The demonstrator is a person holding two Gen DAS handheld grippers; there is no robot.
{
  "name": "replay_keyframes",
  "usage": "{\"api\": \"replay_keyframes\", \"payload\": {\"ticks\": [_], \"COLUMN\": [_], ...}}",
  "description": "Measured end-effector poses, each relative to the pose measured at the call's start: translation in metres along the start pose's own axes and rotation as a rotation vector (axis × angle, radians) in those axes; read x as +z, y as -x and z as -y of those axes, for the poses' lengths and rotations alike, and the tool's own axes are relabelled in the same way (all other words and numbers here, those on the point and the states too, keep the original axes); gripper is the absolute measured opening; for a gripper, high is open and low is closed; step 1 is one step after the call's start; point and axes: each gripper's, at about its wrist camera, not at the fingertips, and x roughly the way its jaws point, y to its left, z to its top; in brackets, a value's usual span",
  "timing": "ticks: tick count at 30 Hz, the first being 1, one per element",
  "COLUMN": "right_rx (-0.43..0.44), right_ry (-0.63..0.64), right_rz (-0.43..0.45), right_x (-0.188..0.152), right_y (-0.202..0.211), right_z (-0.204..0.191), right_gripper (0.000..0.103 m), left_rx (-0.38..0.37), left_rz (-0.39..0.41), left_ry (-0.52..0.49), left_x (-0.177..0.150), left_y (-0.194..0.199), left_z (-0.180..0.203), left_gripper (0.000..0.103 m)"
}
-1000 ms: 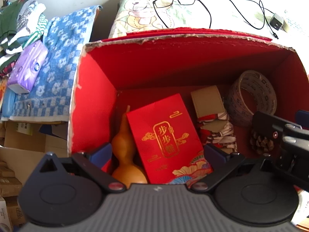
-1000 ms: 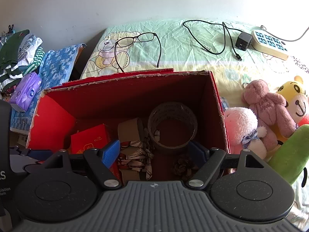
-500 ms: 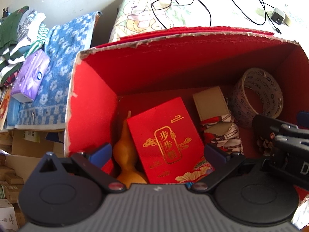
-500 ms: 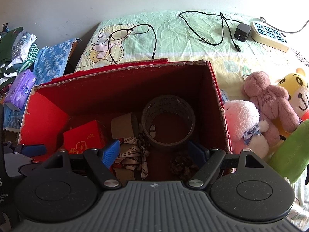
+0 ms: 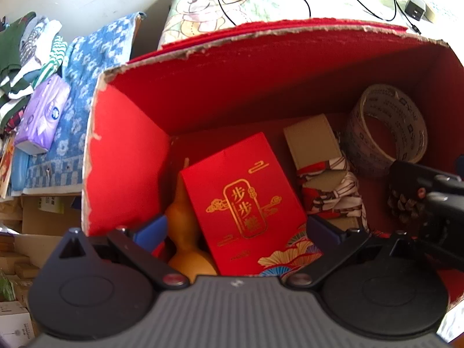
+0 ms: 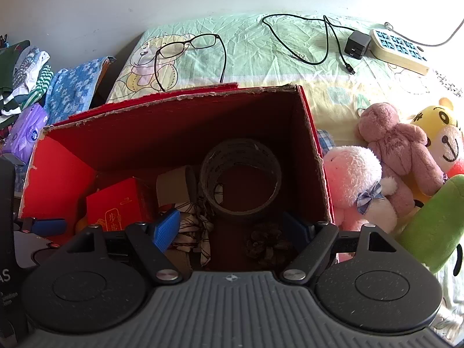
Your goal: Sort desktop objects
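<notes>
Red box (image 5: 130, 156) on bedsheet, already holds tape roll (image 5: 388, 133), red packet (image 5: 243, 203), gourd (image 5: 185, 240), pinecone (image 6: 265, 243). I've both tongs over it: left gripper (image 5: 236, 232) and right gripper (image 6: 230, 226) spread wide, empty. Risk: grippers near each other (right one crowds left view), could collide. Versus earlier frame: both sit slightly nearer box, contents unmoved.

The right tool (image 6: 232, 229) hangs spread and empty over the red box (image 6: 310, 145) holding a tape roll (image 6: 240, 179).
</notes>
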Motion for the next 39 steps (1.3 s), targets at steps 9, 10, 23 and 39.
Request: {"api": "replay_keyframes", "payload": {"ticks": [9,10,23,39], "right_rx": [0.016,0.019,0.021,-0.05], "right_ry": [0.003,0.001,0.018,0.051], "right_rz": [0.02,0.023,0.042,0.05], "right_x": [-0.003,-0.003,-0.006,0.0], "right_y": [0.003,0.003,0.005,0.001], "right_z": [0.005,0.006,0.007,-0.003], "right_gripper": [0.078,0.078,0.077,0.077], "left_rx": [0.017,0.019,0.031,-0.054], "left_rz": [-0.001,-0.003,-0.008,0.046], "left_ry": [-0.034,-0.033,-0.036,0.003], "left_x": [-0.005,-0.005,-0.008,-0.008], "left_y": [0.002,0.001,0.0,0.012], "left_z": [0.009,0.009,0.012,-0.004], "left_gripper": [0.102,0.102,0.102,0.102]}}
